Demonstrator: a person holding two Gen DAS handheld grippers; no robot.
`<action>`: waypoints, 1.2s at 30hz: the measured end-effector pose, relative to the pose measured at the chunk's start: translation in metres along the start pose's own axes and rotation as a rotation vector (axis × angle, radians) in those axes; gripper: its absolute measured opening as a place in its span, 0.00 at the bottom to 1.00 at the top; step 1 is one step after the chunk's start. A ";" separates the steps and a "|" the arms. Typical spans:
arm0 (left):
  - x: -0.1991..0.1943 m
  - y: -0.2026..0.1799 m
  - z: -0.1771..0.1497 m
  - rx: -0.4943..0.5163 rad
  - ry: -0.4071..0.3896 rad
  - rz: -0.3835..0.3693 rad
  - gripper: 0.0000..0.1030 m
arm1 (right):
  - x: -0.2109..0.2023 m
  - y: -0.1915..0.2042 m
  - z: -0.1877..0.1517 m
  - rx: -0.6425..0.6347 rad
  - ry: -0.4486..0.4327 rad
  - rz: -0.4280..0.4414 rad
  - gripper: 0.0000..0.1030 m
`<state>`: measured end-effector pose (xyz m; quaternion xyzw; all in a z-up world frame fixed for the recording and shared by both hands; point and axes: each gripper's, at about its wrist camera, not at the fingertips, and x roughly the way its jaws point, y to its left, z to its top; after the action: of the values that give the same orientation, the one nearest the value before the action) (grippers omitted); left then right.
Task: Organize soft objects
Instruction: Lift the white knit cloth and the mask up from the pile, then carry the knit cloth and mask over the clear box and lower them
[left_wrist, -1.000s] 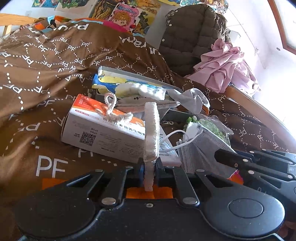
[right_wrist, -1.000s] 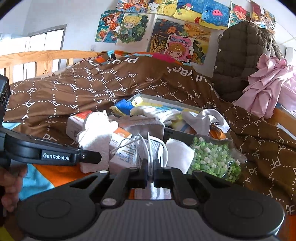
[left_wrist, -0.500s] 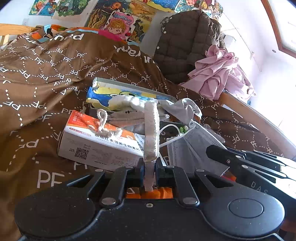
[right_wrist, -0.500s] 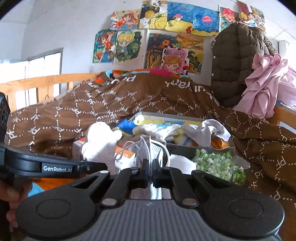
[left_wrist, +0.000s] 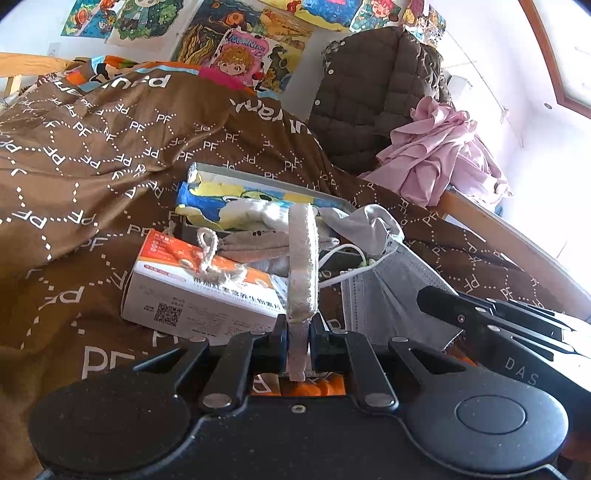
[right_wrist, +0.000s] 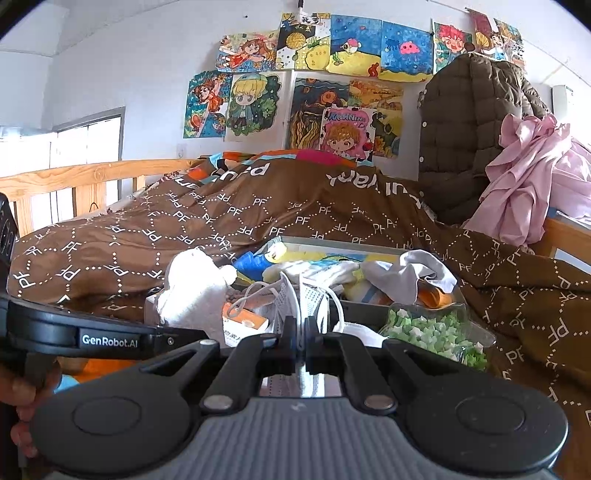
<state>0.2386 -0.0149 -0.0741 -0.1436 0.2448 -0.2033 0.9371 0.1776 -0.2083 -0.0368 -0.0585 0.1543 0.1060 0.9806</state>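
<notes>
You've lifted both since a second ago: left jaws clamp the towel (left_wrist: 303, 258), right jaws the mask (right_wrist: 303, 295), ready to box.

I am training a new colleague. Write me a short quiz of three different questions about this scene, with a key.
1. True or false: the left tool is shut on a white towel.
2. What does the right tool hold? A) grey face mask B) pink cloth C) orange box
3. Fill in: the bag of green pieces lies on the brown ____.

Key: 1 true; 2 A; 3 quilt
</notes>
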 end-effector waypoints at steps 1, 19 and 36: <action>0.000 0.000 0.001 0.001 -0.002 -0.001 0.11 | -0.001 0.000 0.000 -0.001 -0.004 -0.001 0.04; 0.002 -0.018 0.034 0.011 -0.100 0.029 0.11 | -0.005 -0.018 0.027 -0.010 -0.152 -0.021 0.04; 0.131 -0.017 0.128 0.071 -0.098 0.055 0.11 | 0.129 -0.126 0.062 0.230 -0.201 0.132 0.04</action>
<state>0.4039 -0.0674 -0.0126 -0.1133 0.1949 -0.1787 0.9577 0.3444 -0.2967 -0.0082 0.0754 0.0701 0.1572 0.9822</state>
